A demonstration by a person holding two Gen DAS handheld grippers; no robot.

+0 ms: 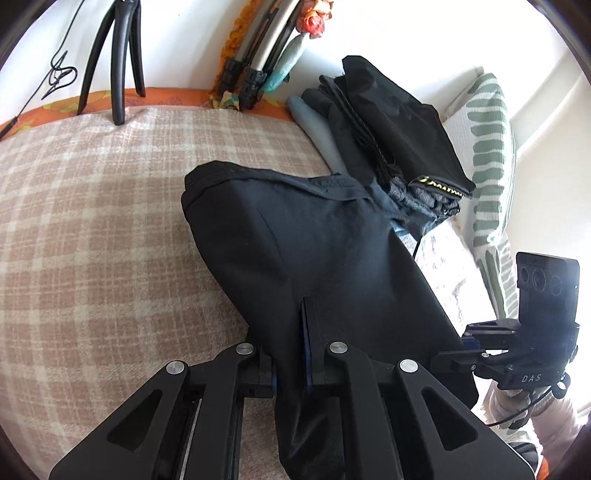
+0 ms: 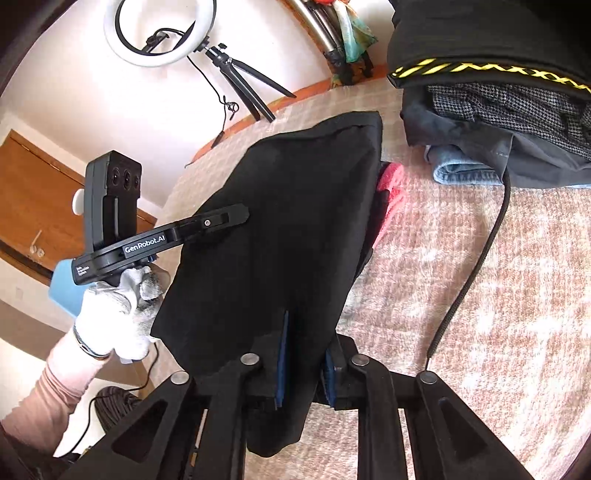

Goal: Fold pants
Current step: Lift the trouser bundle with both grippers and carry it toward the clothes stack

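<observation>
The black pants lie partly lifted over the checked blanket of the bed, their folded far end resting toward the bed's far edge while the near end is raised by both claws. The left claw is clenched on the near edge of the cloth, which bunches between its blue-padded fingers and hangs below them. The right claw grips the same near edge further along; the fabric fills the gap between its pads, which stand a little wider on the thicker fold. In the right wrist view a gloved hand holds the left claw's handle. Toward the bed's far right corner sits a stack of folded dark clothes, close beside the pants, with a striped pillow behind it. A ring light on a small tripod stands at the far edge.
</observation>
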